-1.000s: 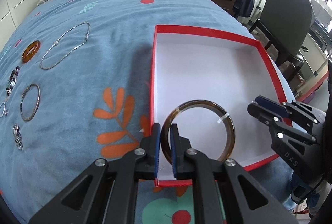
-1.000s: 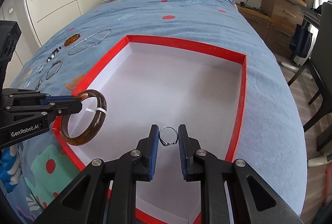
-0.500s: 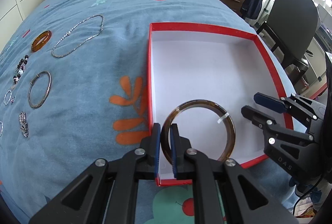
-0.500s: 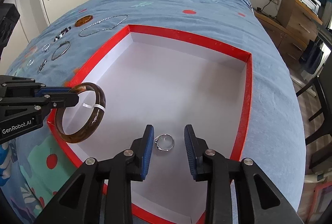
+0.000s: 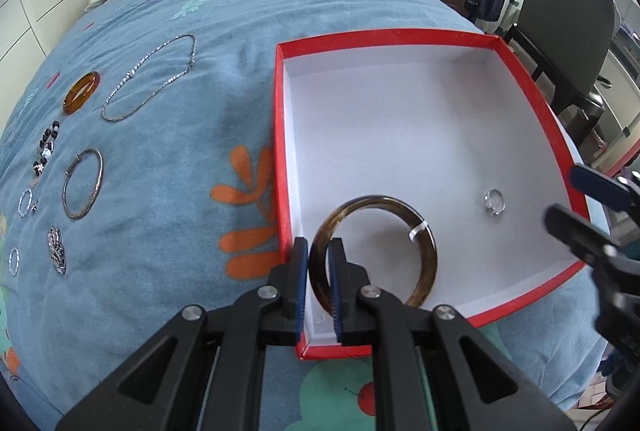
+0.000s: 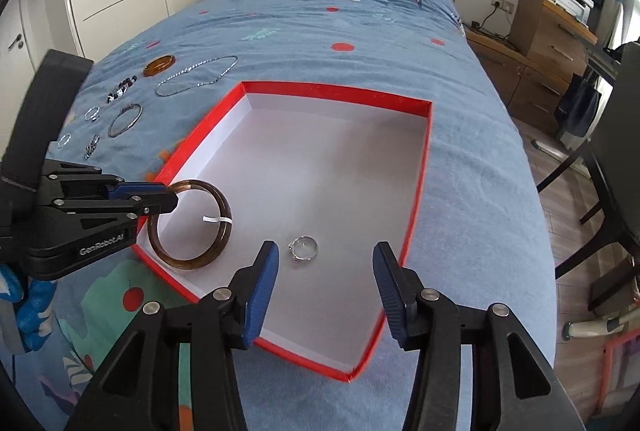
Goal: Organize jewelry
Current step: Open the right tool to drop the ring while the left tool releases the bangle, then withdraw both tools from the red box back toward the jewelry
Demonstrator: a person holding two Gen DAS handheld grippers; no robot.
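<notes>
Release of the ring [image 6: 304,248] is the change on record: a second ago the right hand-held gripper [image 6: 326,285] was closed on it above the box [image 6: 418,187] floor, and its jaws have just been opening, so they now stand well apart with nothing between them and have drawn up and back. The ring lies flat on the white floor near the box's near edge, clear of both fingers. The left hand-held gripper [image 5: 318,287] is unchanged: nearly closed, pinching the rim of the brown bangle [image 5: 374,251], which stands tilted with its lower edge at or just above the floor in the near left corner; contact cannot be confirmed. Judgement: one item is delivered, the bangle is next to be let go. Remaining on the bed [image 5: 192,151], left of the box: necklace [image 5: 152,77], amber bangle [image 5: 81,92], bead bracelet [image 5: 46,149], metal bangle [image 5: 83,183] and several small pieces.
</notes>
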